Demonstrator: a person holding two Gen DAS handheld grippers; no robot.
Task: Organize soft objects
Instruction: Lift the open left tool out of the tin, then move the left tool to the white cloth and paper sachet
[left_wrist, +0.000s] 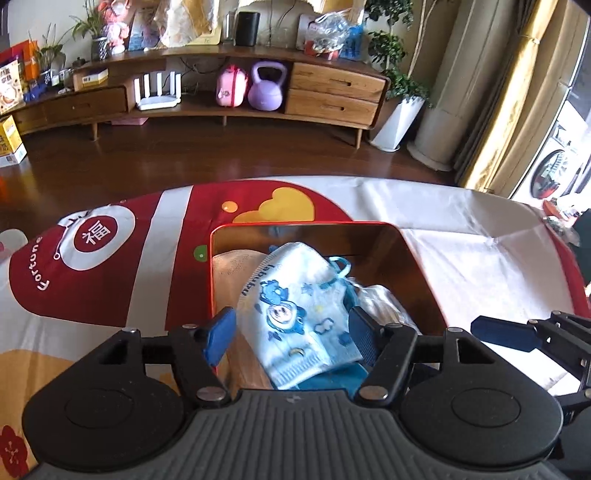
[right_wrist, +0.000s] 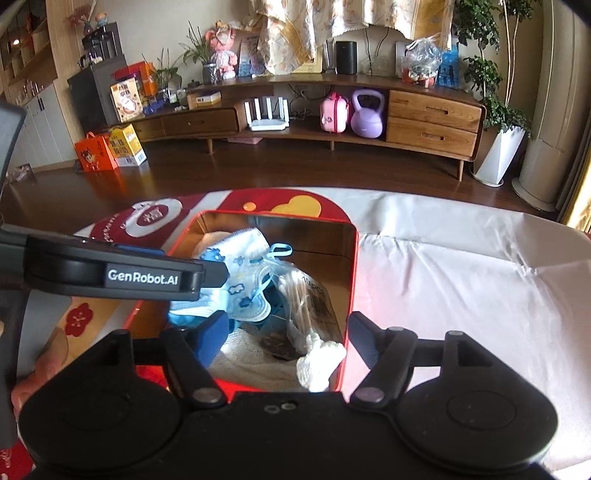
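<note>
Red-rimmed and shiny inside, the metal tin (left_wrist: 406, 254) sits on a red-and-white printed tablecloth (left_wrist: 110, 266). In the left wrist view, the left gripper (left_wrist: 291, 332) hangs over the tin with its blue pads spread wide; a child's face mask (left_wrist: 295, 306) printed with blue cartoon figures lies between them, touching neither pad as far as can be seen, resting on other soft things in the tin. A blue fingertip of the right gripper (left_wrist: 506, 332) shows at the right edge.

In the right wrist view, the right gripper (right_wrist: 291, 336) is held wide apart and grips nothing; one finger is over the tin's inside, the other outside its right wall. Below it lie a bag of cotton swabs (right_wrist: 314, 306), a white knitted piece (right_wrist: 319, 363) and the mask (right_wrist: 240, 266). The left gripper's body (right_wrist: 110, 273) crosses over the tin's left side.
</note>
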